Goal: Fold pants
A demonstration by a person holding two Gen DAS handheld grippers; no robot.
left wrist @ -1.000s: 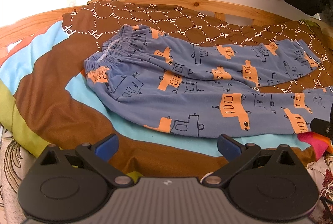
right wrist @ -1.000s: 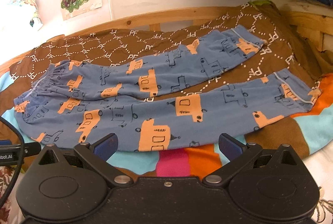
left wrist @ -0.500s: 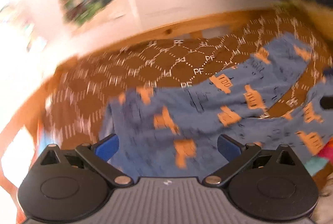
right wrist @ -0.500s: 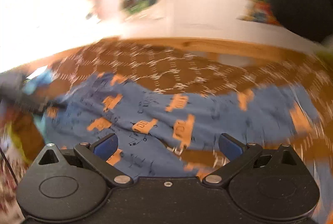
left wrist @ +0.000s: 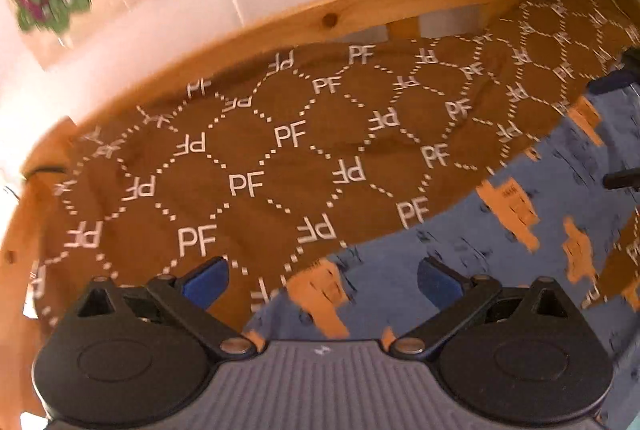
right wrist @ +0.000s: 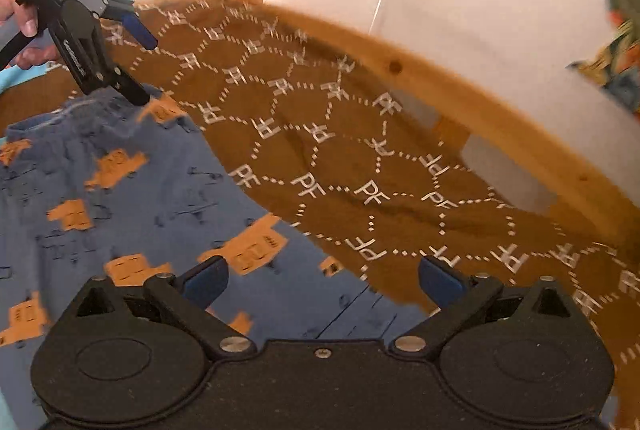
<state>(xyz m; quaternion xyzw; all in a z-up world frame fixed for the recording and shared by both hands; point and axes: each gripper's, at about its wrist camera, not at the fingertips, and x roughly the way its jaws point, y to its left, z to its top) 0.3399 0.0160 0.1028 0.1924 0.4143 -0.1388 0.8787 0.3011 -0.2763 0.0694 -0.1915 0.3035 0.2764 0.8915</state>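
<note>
- Left gripper (left wrist: pixel 322 280), fingers apart, hovers at the pajama pants (right wrist: pixel 120 198) waistband, positioned to pinch it.
- Right gripper (right wrist: pixel 322 280), fingers apart, hangs over the far leg edge on the bedspread (right wrist: pixel 340 134).

Wooden-framed bed (left wrist: pixel 360 10), brown "PF" blanket (left wrist: pixel 248 182) beneath blue pants (right wrist: pixel 160 190).

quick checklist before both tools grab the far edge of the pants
1. Left tool open: ok, fingers apart.
2. Right tool open: ok.
3. Pants edge between the left tool's fingers: ok, the far edge crosses the gap.
4. Right tool over the same edge: ok, edge runs under it.
5. Cloth flat on the brown blanket: cannot tell, motion blur.
6. Tools clear of each other: ok, left tool sits far off at the waistband.
</note>
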